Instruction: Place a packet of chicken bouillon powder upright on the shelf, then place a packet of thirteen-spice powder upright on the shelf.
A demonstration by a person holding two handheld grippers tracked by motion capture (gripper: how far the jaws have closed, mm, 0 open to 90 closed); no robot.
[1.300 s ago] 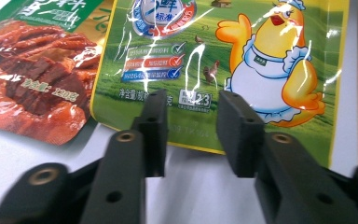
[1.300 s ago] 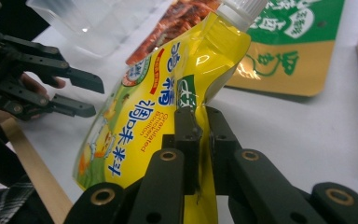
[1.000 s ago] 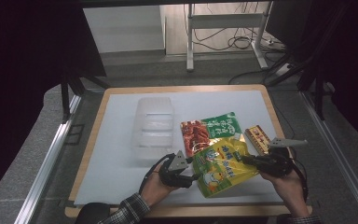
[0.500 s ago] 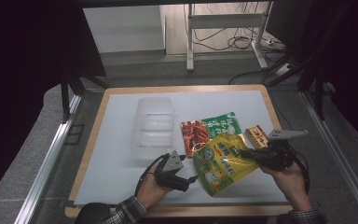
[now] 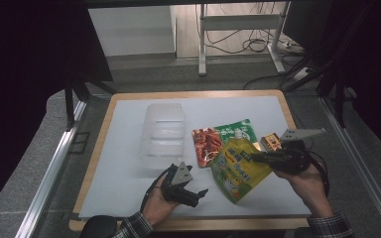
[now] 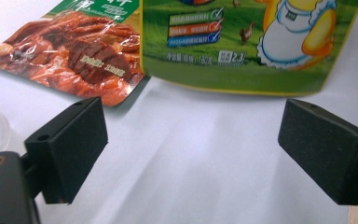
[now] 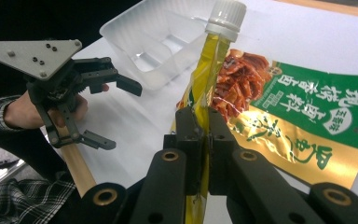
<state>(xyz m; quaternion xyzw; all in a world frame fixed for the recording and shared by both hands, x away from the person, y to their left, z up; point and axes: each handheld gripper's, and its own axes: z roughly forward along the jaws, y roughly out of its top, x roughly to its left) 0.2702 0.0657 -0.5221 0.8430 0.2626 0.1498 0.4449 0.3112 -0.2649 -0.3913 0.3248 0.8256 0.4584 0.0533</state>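
A yellow-green spouted pouch (image 5: 234, 167) with a white cap (image 7: 226, 16) hangs tilted above the white table. My right gripper (image 5: 256, 157) is shut on the pouch's right edge, its jaws (image 7: 204, 135) pressed flat on the seam. My left gripper (image 5: 198, 183) is near the front edge, left of the pouch and apart from it. Its jaws have just been opening and stand wide with nothing between them (image 6: 191, 140). In the left gripper view the pouch (image 6: 247, 46) hangs just ahead. A red and green food packet (image 5: 218, 138) lies flat behind the pouch.
A clear plastic tray (image 5: 163, 136) stands left of centre on the white table top (image 5: 119, 173). A small brown packet (image 5: 270, 144) lies by my right gripper. A wooden rim (image 5: 94, 153) frames the table.
The left gripper's jaws opened and drew back from the pouch's left edge. The right gripper rose with the pouch, which now hangs from it alone.
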